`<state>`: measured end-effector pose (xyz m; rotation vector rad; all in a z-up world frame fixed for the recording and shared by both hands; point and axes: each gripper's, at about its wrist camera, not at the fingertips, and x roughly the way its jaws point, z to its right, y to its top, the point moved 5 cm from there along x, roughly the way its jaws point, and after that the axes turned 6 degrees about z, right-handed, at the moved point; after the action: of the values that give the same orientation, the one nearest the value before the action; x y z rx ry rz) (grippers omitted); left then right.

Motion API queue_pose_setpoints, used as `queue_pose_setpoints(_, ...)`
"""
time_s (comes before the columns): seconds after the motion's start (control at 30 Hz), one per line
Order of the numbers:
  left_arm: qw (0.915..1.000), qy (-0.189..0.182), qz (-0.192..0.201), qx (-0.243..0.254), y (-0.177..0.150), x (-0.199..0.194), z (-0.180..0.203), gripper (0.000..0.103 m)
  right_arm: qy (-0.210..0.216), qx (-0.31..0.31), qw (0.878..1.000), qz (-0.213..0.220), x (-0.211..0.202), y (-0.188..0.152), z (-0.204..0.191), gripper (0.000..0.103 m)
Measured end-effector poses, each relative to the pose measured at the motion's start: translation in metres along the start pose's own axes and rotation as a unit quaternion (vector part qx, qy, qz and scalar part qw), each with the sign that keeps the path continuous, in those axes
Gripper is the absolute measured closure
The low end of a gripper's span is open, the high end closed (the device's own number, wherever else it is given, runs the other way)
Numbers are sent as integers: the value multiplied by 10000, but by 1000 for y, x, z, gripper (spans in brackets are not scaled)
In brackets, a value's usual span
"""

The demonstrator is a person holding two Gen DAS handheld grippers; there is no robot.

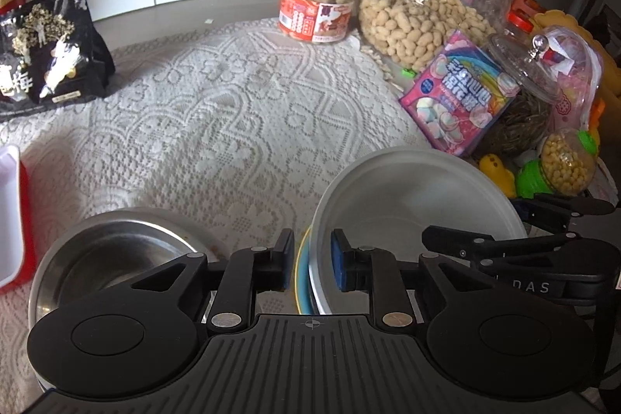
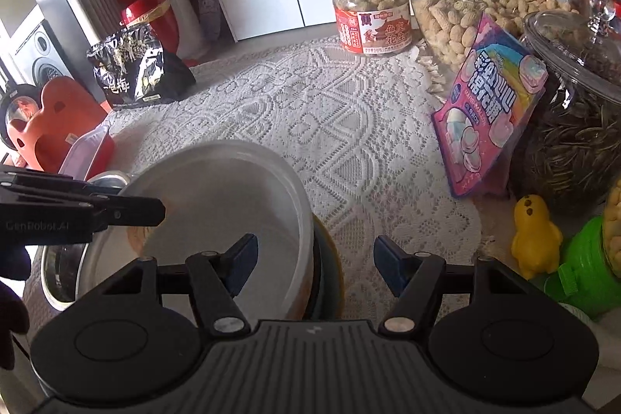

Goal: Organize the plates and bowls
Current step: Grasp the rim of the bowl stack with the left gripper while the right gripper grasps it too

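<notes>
Your left gripper point(image 1: 311, 264) clamps the white bowl's point(image 1: 419, 196) rim; right gripper point(image 2: 315, 264) gapes. One-sided grip risks tipping it against the steel bowl point(image 1: 104, 251).

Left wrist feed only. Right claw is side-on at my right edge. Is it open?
Observer: Open. The right claw straddles the white bowl's near rim, one finger inside and one outside over the tablecloth.
Operator: Anything past the red box on the left?
Observer: Yes, an orange plastic item stands just beyond the red box, off the table edge.
</notes>
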<state>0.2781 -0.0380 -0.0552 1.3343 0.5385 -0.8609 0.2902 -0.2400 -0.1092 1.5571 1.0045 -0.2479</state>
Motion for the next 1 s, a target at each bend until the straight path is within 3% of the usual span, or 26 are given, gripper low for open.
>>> queue_pose_setpoints(0.33, 9996, -92, -158, -218, -7, 7, -5, 77, -44, 67, 9999, -116, 4, -13, 3, 36)
queue_pose_setpoints(0.57, 9986, -123, -449, -261, -7, 13, -10, 63, 116, 38, 9994, -319, 12, -20, -2, 36)
queue_pose_setpoints(0.67, 9969, -227, -670, -357, -10, 19, -11, 63, 150, 46, 9989, -443, 21, -23, 0, 36)
queue_pose_setpoints(0.83, 9961, -47, -856, -188, -15, 31, -7, 64, 400, 286, 9973, -551, 24, -24, 6, 37)
queue_pose_setpoints(1.0, 9945, -192, -995, -254, -16, 37, -3, 64, 633, 511, 9944, -681, 28, -25, 11, 39)
